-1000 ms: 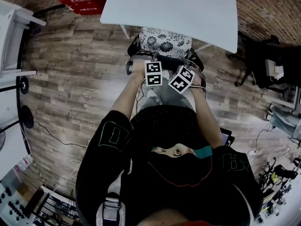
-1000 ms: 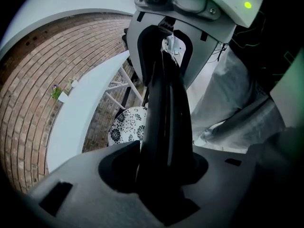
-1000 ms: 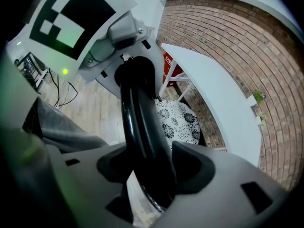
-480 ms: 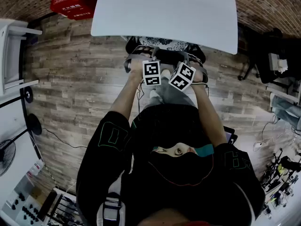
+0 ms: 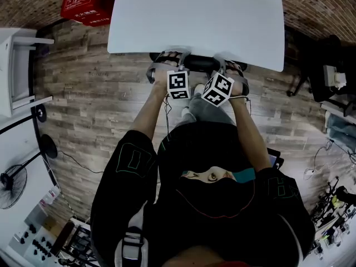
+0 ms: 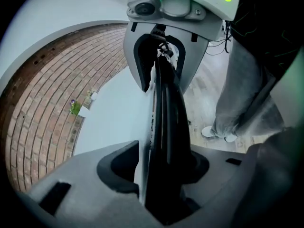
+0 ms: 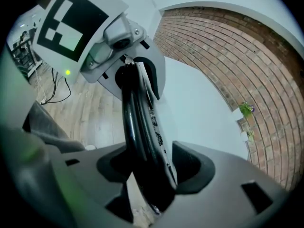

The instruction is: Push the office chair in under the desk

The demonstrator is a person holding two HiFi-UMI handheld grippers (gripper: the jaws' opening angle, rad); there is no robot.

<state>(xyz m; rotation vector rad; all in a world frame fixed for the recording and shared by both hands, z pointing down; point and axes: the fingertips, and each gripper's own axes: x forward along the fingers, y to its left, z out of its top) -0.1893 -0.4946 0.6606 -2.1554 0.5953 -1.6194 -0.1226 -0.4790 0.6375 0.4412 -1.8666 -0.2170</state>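
Note:
The office chair's black backrest [image 5: 200, 64] peeks out from the near edge of the white desk [image 5: 194, 15]; its seat is hidden under the tabletop. My left gripper [image 5: 168, 60] grips the backrest's top rim [image 6: 166, 113] at the left, and its jaws are easing open slightly with the rim still between the pads. At the right end, my right gripper [image 5: 232, 69] is shut on the same rim [image 7: 137, 122]. In the left gripper view the rim runs from my left gripper [image 6: 164, 170] up to the right gripper [image 6: 161, 56].
A red crate [image 5: 86, 4] sits on the wooden floor left of the desk. A white shelf unit [image 5: 16, 71] and a fan [image 5: 14, 179] stand at the left. Dark furniture [image 5: 328, 77] and cables crowd the right. A brick wall lies behind the desk.
The chair has rolled forward under the desk. Its patterned seat, visible before, is now hidden by the tabletop. Both grippers moved forward with the backrest.

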